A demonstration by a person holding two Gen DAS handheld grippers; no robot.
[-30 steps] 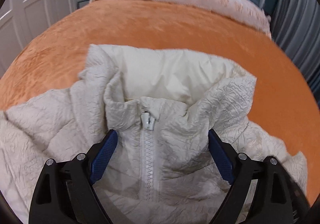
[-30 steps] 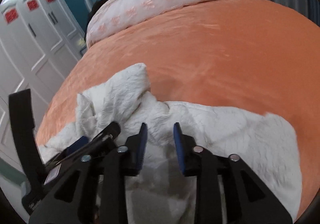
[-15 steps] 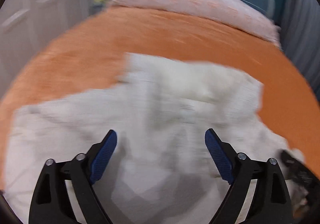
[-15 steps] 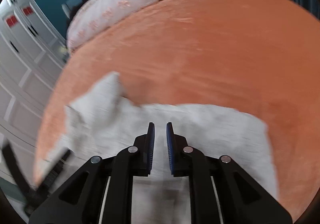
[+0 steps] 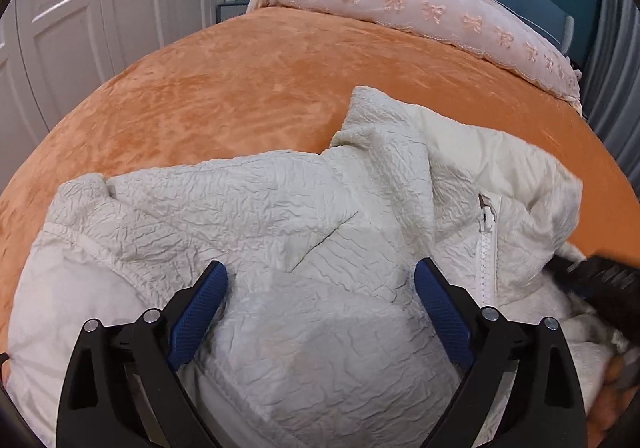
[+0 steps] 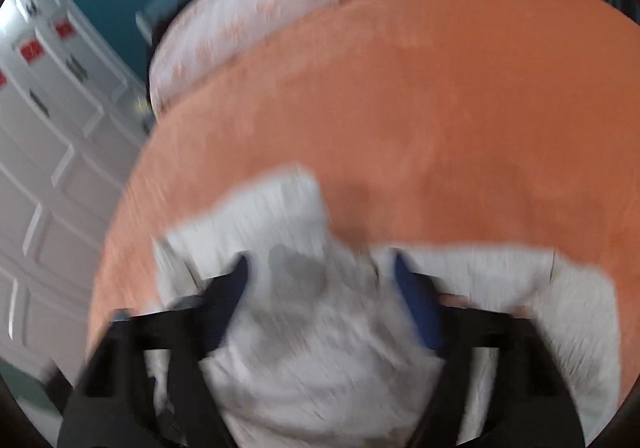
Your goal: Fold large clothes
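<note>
**Cream jacket spread on the orange bed**

The crinkled, puffy jacket (image 5: 320,232) (white zipper (image 5: 487,248) closed) lies on the plush blanket (image 5: 240,99). Left gripper (image 5: 320,312) is spread wide, holding nothing; right gripper (image 6: 320,288) is opening over blurred fabric.

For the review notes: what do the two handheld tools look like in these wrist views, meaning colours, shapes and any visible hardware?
The left tool has two matte black, angular fingers with triangular cut-outs, round silver fasteners at the joints, and ribbed blue pads on the inner tips. The right tool looks the same in build, black with blue pads, but motion blur hides its finer detail. No cables, markings or sleeves show.
</note>
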